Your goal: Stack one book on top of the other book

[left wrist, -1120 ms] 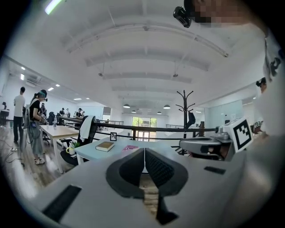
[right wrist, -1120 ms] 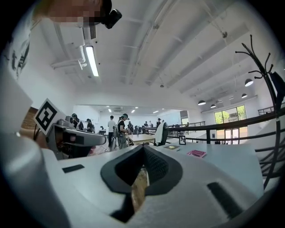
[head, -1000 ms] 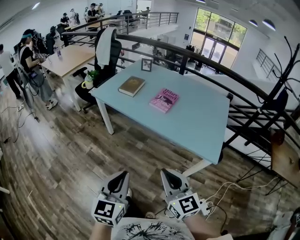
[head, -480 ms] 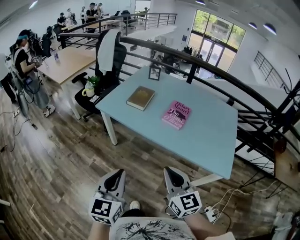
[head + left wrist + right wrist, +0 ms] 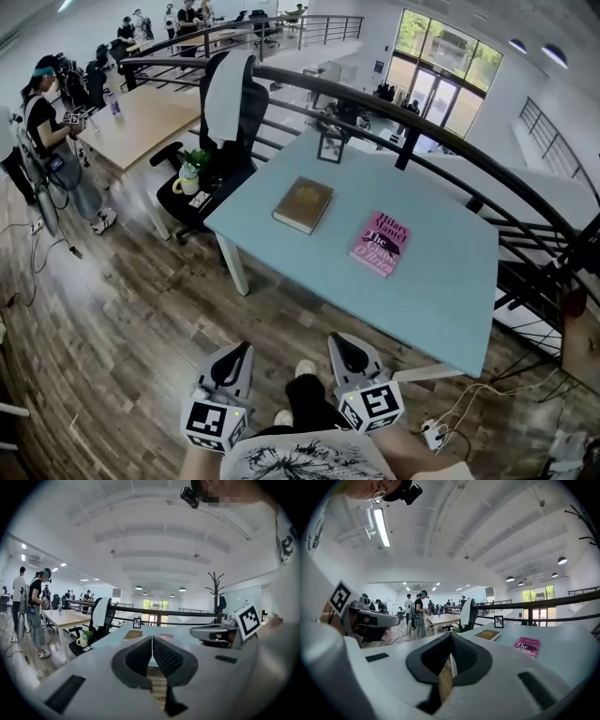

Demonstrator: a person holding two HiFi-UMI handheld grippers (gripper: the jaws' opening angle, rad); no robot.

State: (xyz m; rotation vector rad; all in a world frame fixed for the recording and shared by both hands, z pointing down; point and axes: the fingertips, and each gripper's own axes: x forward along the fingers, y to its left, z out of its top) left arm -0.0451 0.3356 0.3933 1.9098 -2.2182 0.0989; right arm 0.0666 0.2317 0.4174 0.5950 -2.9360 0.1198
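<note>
The pink book (image 5: 380, 243) lies on the table (image 5: 441, 281) with the brown book (image 5: 304, 203) apart at its ten o'clock; the left gripper (image 5: 247, 346) and right gripper (image 5: 334, 338), both closed and empty at six o'clock, should open before reaching.

left gripper (image 5: 236, 359): held near level, jaws pressed together, empty | right gripper (image 5: 343, 349): held just right of the left claw, parallel, jaws closed on nothing | forearms (image 5: 199, 462): tucked behind both claws, marker cubes (image 5: 214, 422) facing up
</note>
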